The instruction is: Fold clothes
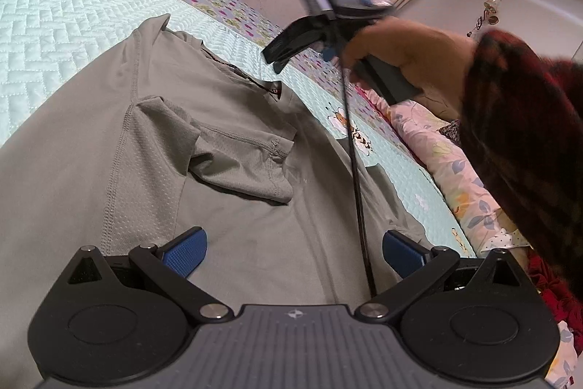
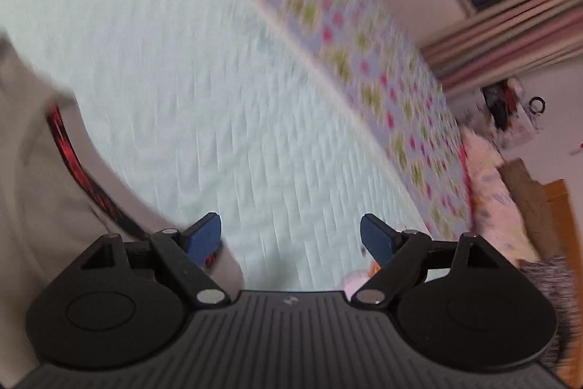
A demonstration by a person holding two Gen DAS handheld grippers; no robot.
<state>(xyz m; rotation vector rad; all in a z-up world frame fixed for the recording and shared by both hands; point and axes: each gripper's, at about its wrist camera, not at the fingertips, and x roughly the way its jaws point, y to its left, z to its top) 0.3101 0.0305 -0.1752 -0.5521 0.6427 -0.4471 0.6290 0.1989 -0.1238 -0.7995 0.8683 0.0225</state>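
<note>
Matt cloth shirt [image 1: 226,228] — quilted bedspread [image 1: 54,35].

- The right wrist view is motion-blurred; the quilt [image 2: 204,104] stitching smears into streaks.
- The shirt [image 1: 237,236] runs off the frame's left edge and under the left gripper [image 1: 294,252].
- Beside the shirt collar, the label [image 1: 274,90] text is unreadable.
- The right gripper [image 1: 282,51] above the shirt is blurred.

Both left tongs [image 1: 294,254] and right tongs [image 2: 290,239] gape wide, gripping nothing.
</note>
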